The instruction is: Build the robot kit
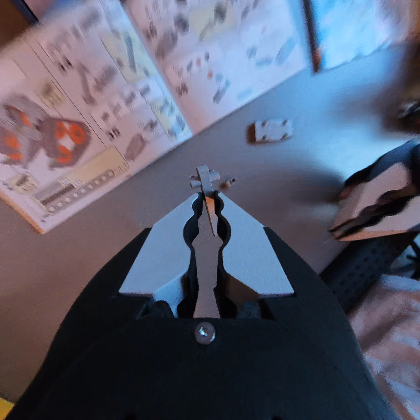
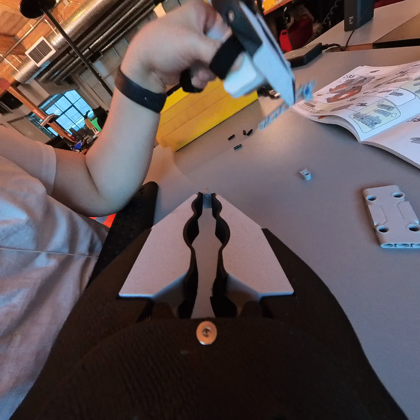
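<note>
You're pinching a small grey brick part with a cross pin (image 1: 205,180) in the left gripper (image 1: 208,195): jaws narrowed right down onto its lower flat end, only the very tips gripping, most of the part sticking out past them. The view is smearing, so keep that wrist slow and level; the grip looks shallow and the piece could pivot, my read only. A small tan pin (image 1: 228,183) is lying on the grey table (image 1: 284,113) just right of the tips, and a grey plate with four holes (image 1: 271,131) is sitting farther off to the right. The open instruction booklet (image 1: 95,109) is lying far left. Your right gripper (image 2: 206,197) is clamping a tiny grey piece (image 2: 206,198) at its tips too, jaws almost together, piece seated square between them, low over the table. From that side, a small grey connector (image 2: 305,175) is lying right of and beyond the tips, the holed plate is near right, and some black pins (image 2: 238,138) are scattered farther out near a yellow box (image 2: 204,113). Your left hand (image 2: 168,43) is holding its gripper high, well apart from the right one.
</note>
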`<state>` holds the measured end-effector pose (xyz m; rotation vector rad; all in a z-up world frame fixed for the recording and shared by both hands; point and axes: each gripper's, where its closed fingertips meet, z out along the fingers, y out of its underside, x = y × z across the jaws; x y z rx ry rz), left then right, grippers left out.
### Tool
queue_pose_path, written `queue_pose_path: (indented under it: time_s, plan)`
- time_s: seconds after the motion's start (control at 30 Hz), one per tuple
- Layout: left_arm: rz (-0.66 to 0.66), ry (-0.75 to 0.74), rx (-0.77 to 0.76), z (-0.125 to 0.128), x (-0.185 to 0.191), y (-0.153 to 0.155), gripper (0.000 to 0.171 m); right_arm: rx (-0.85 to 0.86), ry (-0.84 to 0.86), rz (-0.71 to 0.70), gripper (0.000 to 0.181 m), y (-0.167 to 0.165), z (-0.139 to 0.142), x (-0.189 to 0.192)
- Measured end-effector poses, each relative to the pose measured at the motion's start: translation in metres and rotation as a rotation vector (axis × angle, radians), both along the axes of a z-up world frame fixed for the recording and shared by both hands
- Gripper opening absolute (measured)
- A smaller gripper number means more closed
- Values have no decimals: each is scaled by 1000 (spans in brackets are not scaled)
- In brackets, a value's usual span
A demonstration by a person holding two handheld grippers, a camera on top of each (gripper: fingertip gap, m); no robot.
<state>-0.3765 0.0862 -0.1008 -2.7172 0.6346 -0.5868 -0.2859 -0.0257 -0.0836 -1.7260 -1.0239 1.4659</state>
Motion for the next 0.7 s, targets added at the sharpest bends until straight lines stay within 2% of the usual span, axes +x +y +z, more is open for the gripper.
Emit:
queue_pose_path:
  time_s: [0.1,0.17,0.37,0.47,0.7]
  plan:
    - [49,-68,126,44,-4,17,8,-6,3,-4,7,1,0,0]
    - [63,-116,173,60,-4,21,8,-6,-1,-3,7,1,-1,0]
    - [51,-304,250,77,5,27,7,19,37,-7,7,2,6,1]
    - [22,-387,294,94,12,27,7,32,45,-18,7,4,8,2]
    - [1,-474,335,117,15,22,7,55,-2,-30,7,7,-1,0]
